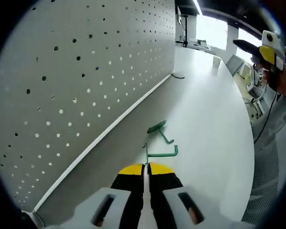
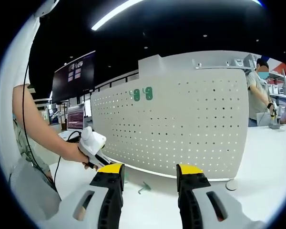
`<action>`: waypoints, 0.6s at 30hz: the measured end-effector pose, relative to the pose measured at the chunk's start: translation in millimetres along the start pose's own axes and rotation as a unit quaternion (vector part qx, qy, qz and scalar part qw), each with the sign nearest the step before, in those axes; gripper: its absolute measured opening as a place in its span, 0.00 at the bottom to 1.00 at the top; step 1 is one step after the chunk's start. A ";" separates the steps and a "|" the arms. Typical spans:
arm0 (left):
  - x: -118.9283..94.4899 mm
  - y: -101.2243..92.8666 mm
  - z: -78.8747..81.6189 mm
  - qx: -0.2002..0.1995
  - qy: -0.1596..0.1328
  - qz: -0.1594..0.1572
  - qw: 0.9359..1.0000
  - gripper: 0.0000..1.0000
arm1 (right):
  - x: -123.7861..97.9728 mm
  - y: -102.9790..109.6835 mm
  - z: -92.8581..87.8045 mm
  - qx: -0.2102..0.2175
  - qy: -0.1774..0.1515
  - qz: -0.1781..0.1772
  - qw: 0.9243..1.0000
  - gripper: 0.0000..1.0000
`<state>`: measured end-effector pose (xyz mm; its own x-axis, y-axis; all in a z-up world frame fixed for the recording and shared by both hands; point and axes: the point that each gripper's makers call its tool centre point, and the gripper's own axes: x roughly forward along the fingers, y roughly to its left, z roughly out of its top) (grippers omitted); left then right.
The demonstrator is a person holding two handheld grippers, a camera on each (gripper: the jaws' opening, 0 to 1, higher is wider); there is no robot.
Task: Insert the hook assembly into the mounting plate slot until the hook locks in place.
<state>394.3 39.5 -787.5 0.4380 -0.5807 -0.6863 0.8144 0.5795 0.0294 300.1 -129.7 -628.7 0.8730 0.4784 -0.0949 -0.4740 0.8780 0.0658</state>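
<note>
White bench, pegboard [image 1: 86, 71] upright. Left gripper [image 1: 146, 168] pinches green hook [image 1: 161, 153] at its tip; spare hook [image 1: 159, 129] just ahead. Right gripper [image 2: 150, 172] spread, empty. Risk: thin grip lets hook twist and miss the hole.

The right gripper [image 2: 150, 179] hangs with jaws apart before the pegboard [image 2: 181, 124]; a hand [image 2: 78, 153] holds the left gripper [image 2: 97, 160] near a green hook [image 2: 144, 187] on the table [image 2: 271, 157].

A long white surface [image 1: 205, 109] runs away toward bright windows [image 1: 214, 31]. Overhead the ceiling [image 2: 181, 28] is dark, crossed by a long strip light [image 2: 117, 13]. A dark wall screen [image 2: 74, 76] hangs at one side, and shelves [image 2: 281, 81] stand at the other.
</note>
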 end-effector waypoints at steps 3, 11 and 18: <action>-5.4 -1.9 11.0 -0.004 -0.024 0.005 1.000 0.02 | -0.4 1.0 2.1 -0.001 -0.001 0.001 1.000 0.42; -11.3 -3.0 24.3 -0.031 -0.058 0.011 0.998 0.02 | 0.3 1.8 6.5 0.012 -0.010 0.000 1.000 0.42; -21.1 -2.3 33.0 -0.049 -0.083 0.019 0.995 0.02 | 2.0 6.3 14.4 0.014 -0.019 0.006 1.000 0.42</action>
<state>395.7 31.5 -749.1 0.5317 -0.6393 -0.5555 0.7585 0.6513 -0.0236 300.4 -123.4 -614.2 0.8716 0.4869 -0.0565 -0.4807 0.8717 0.0953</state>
